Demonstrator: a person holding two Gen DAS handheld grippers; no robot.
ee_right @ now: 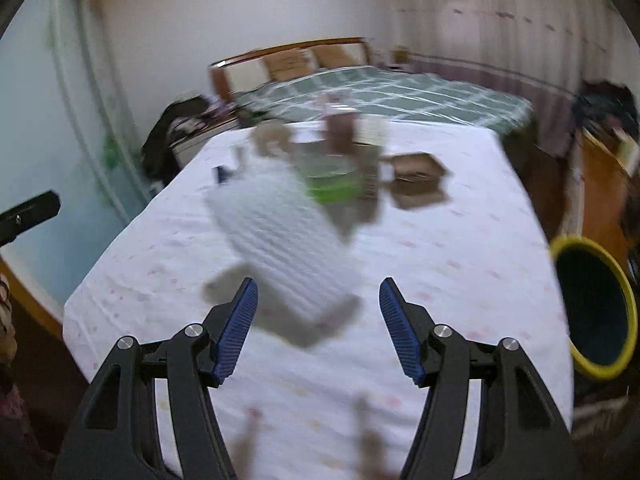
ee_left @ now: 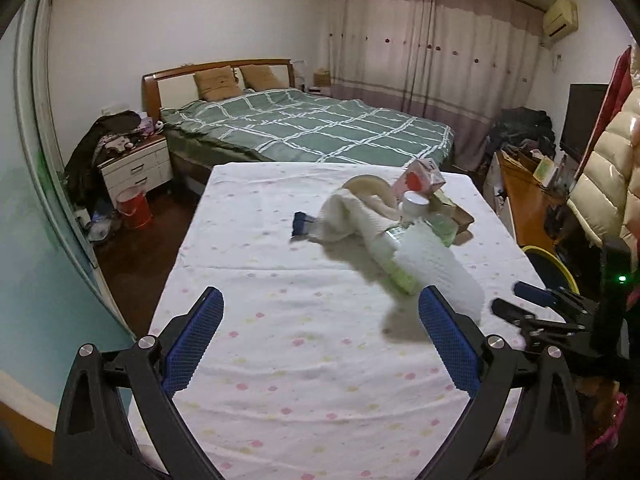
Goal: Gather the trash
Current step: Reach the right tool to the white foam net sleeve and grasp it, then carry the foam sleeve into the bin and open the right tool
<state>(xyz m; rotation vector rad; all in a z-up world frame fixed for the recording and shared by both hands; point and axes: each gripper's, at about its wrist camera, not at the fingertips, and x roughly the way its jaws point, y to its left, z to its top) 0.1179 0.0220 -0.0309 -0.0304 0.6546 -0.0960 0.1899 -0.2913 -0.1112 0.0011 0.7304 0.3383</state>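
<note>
A white paper towel roll lies tilted on the dotted tablecloth, with a green-tinted bottle, a white cloth, a pink carton and a brown box behind it. My left gripper is open and empty, left of the roll. My right gripper is open, its jaws just short of the roll, which is blurred. It also shows at the right edge of the left wrist view. A yellow-rimmed bin stands right of the table.
A dark blue small object lies beside the cloth. A green plaid bed is behind the table, a nightstand and red bucket at left, and a wooden desk at right.
</note>
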